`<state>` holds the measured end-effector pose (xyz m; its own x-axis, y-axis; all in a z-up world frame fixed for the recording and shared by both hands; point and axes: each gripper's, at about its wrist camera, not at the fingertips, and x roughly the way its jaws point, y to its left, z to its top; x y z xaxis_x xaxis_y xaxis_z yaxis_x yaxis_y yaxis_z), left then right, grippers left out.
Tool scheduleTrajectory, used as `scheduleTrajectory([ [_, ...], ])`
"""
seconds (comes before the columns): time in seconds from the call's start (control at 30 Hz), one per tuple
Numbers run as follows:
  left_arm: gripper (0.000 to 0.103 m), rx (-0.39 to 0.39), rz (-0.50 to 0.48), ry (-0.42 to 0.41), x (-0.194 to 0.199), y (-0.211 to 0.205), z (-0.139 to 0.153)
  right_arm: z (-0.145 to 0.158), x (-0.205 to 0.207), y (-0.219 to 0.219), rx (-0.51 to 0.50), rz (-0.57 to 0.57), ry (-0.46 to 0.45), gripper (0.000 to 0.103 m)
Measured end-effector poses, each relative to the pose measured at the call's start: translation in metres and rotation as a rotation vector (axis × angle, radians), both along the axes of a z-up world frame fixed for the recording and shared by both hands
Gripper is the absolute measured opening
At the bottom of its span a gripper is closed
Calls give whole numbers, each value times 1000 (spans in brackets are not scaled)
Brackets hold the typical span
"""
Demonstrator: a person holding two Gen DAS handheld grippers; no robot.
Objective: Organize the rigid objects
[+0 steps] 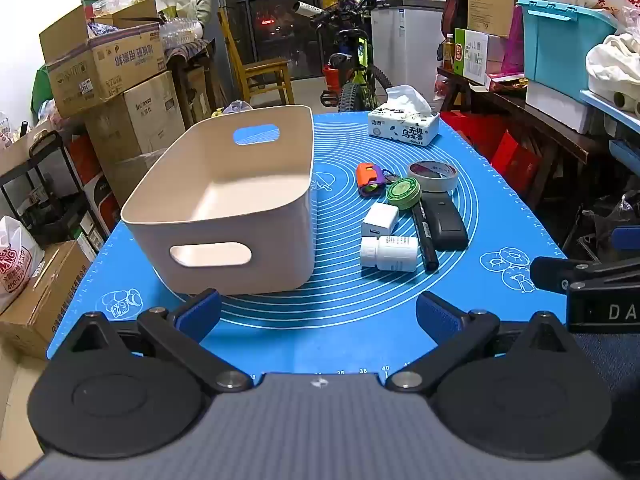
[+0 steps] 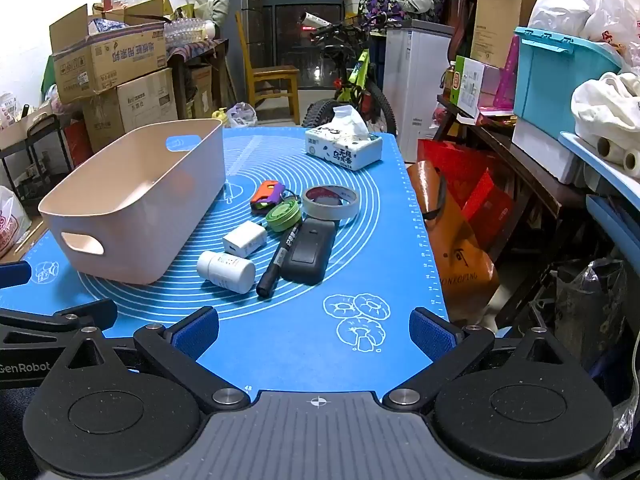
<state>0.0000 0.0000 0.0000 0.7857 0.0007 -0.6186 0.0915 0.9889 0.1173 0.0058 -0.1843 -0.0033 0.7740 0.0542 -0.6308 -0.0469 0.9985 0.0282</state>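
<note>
My jaws stand wide apart on both sides, grasping nothing: the left gripper (image 1: pixel 319 314) hangs over the near edge of the blue mat (image 1: pixel 344 332), and the right gripper (image 2: pixel 314 330) does the same further right, near the printed mushroom drawings. The beige bin (image 1: pixel 224 208) sits on the mat just ahead of my left fingers, with nothing visible inside it. To its right lies the cluster I am to sort: a white pill bottle (image 1: pixel 389 253) on its side, nearest me, with a white charger cube (image 1: pixel 380 220) just behind it. A black marker (image 1: pixel 425 236) lies beside the bottle, touching a black remote (image 1: pixel 444 220). Beyond them sit a green round tin (image 1: pixel 403 193), an orange and purple toy (image 1: pixel 370 180) and a roll of tape (image 1: pixel 433 175), closely packed. A tissue pack (image 1: pixel 403 126) stands at the far edge, well apart. From the right wrist, the bottle (image 2: pixel 226 272) and marker (image 2: pixel 278 260) lie closest to my fingers.
</note>
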Motion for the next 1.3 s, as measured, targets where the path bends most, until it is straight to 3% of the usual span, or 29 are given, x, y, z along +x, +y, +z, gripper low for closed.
scheduleTrajectory([
  [1.3, 102, -3, 3, 1, -1, 0, 2, -2, 2, 0, 5, 1, 4, 100],
])
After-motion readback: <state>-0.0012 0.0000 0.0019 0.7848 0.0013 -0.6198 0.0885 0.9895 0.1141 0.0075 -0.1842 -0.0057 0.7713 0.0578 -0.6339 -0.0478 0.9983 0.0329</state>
